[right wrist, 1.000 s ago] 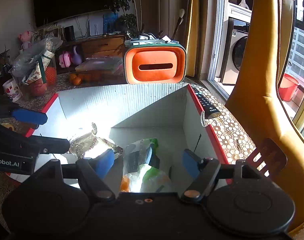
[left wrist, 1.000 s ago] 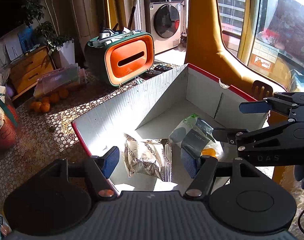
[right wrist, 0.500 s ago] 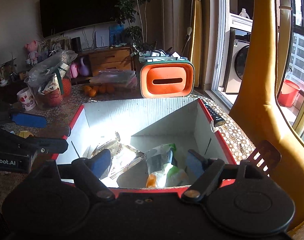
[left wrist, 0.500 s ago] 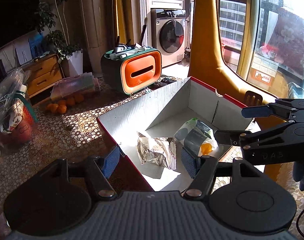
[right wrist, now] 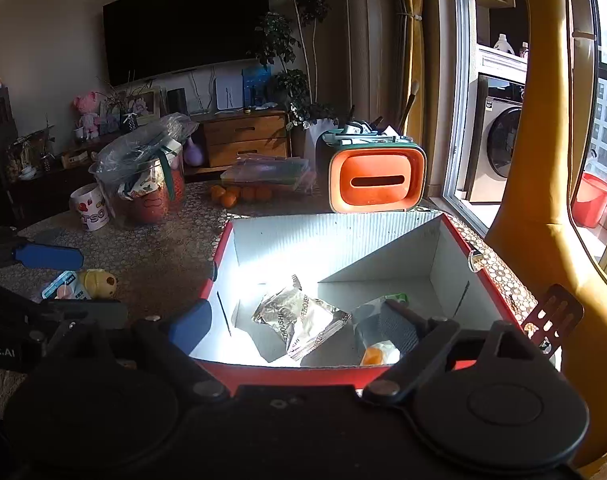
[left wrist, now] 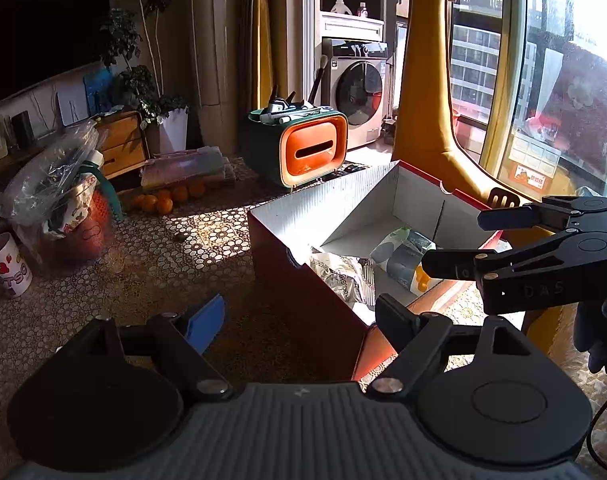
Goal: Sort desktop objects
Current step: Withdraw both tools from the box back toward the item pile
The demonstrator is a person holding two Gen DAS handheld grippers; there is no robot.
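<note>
Two snack packets (right wrist: 303, 320) lie inside the box (right wrist: 343, 240). Left gripper (left wrist: 299, 316) and right gripper (right wrist: 291, 322), both spread and empty after widening; a yellow toy (right wrist: 99, 282) and packet left of the box remain.

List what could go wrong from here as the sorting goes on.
1. The left gripper and right gripper, both open and empty, hang close together near the red box; reaching at once, they might collide.
2. The yellow toy and small packet lie side by side, so one grab could drag both.
3. The mug stands near that reach and could be knocked.
</note>
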